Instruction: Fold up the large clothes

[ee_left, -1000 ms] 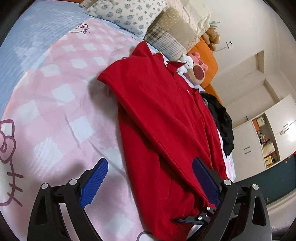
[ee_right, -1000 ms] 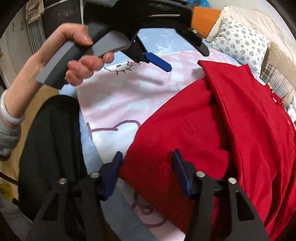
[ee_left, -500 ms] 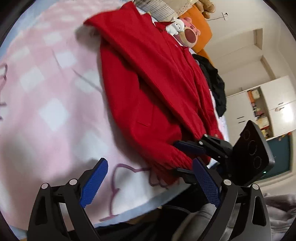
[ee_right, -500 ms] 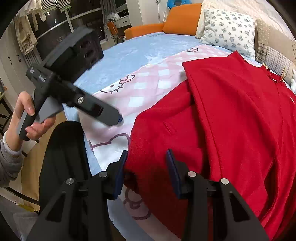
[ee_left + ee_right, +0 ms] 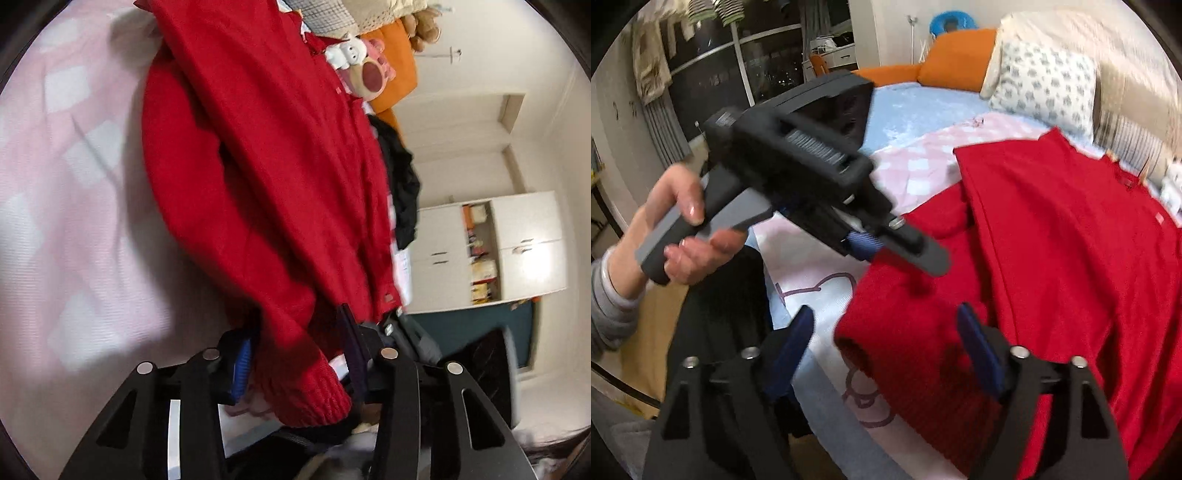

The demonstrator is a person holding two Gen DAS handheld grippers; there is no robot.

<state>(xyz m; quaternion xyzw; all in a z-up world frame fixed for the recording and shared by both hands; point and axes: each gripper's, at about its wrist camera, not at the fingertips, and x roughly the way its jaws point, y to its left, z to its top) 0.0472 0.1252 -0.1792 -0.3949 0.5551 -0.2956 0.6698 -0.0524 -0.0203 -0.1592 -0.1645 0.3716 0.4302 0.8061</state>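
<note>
The red sweater (image 5: pixel 1052 258) lies spread on the bed (image 5: pixel 820 266), one side already folded in. It is a soft, thick knit, so it will sag and stretch when lifted; the ribbed hem (image 5: pixel 314 398) gives the firmest hold. The left gripper (image 5: pixel 299 365) has its fingers around this hem, not yet pressed together. The right gripper (image 5: pixel 886 347) is spread wide above the lower edge.
</note>
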